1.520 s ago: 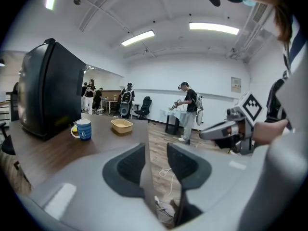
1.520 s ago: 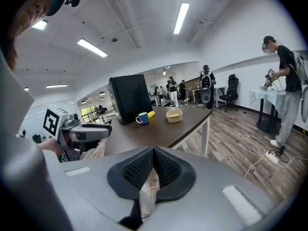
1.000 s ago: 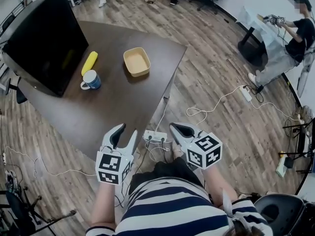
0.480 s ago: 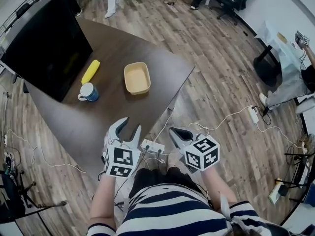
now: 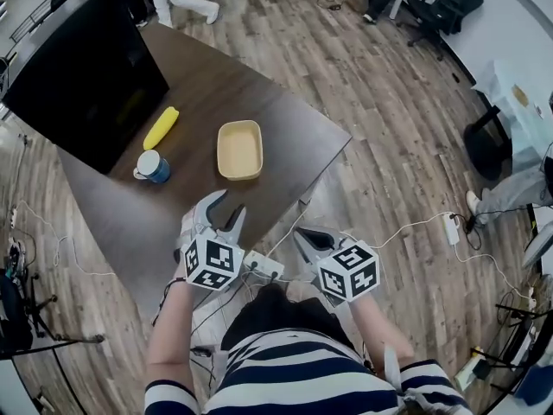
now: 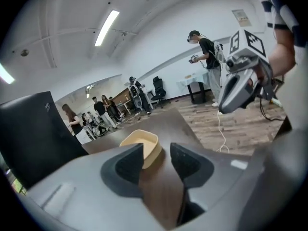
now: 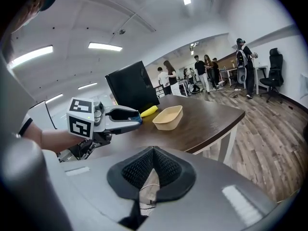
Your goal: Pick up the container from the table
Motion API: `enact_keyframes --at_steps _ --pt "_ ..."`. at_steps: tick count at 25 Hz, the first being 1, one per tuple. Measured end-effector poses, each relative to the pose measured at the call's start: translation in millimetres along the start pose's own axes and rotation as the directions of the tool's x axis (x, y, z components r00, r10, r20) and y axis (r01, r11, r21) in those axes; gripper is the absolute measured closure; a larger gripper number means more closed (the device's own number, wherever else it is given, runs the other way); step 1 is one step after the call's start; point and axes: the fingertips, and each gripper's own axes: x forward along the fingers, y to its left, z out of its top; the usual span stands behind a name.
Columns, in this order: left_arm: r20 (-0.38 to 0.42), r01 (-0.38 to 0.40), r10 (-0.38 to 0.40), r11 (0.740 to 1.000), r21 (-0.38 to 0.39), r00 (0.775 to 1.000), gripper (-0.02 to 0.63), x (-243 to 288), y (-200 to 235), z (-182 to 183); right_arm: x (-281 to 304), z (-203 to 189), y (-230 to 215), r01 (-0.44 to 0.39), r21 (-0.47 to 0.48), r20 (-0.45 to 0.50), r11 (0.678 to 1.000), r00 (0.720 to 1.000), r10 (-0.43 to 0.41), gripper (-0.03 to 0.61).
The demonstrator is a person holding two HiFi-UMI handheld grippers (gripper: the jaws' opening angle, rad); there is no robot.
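Left gripper [image 5: 223, 214]: fingers apart, nothing between them, held over the near part of the counter [image 5: 289, 115]. The container [image 5: 239, 150] (tan rectangular tub, looks empty) sits on the counter straight ahead of those fingers, not touching them. In the left gripper view it lines up behind the left finger and the gap.

Right gripper [image 5: 300, 233]: fingers pressed together, gripping nothing, off the counter's near edge and over the floor. The container is ahead and to the left of them.

Blue mug [image 5: 154, 166] is ahead-left of the left fingers, near the container's left side. A yellow item [image 5: 161, 127] (banana or corn, can't tell) lies just beyond the mug, in front of the black screen [image 5: 86, 67]. A white power strip [image 5: 262, 264] lies on the floor between the two grippers.

Writing: the only print I can make out is the black-and-white square markers on each gripper's cube. A wall sign [image 6: 239, 17] in the left gripper view is too small to read.

Vs 0.5 s ago: the left fingers have moved forward, so the gap to the container is shorter. The right fingers are closed as before and still beside the power strip. Container, mug and yellow item keep the same layout on the counter.
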Motion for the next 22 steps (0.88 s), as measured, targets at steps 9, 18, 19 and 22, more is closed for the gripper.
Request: enact_keyframes --at_steps 9,18,19,22 --pt "-0.104 0.075 -0.062 0.988 0.131 0.993 0.614 73.9 6.8 -21.4 35.7 3.6 -25.7 -0.073 -0.036 -0.069 0.997 0.995 0.070 0.581" --pt "-0.222 0.163 -0.128 0.976 0.147 0.967 0.614 114.8 15.4 -39.4 59.4 -2.9 -39.2 -0.123 -0.033 -0.127 0.992 0.985 0.118 0.581" --pt "-0.234 0.178 -0.140 0.972 0.153 0.962 0.614 117.6 13.6 -39.4 60.4 -4.2 -40.1 -0.128 -0.030 -0.131 0.991 0.984 0.123 0.581" --pt "-0.251 0.206 -0.160 0.963 0.172 0.955 0.614 123.7 10.4 -38.2 64.0 -7.9 -43.3 -0.136 -0.026 -0.141 0.990 0.981 0.132 0.581"
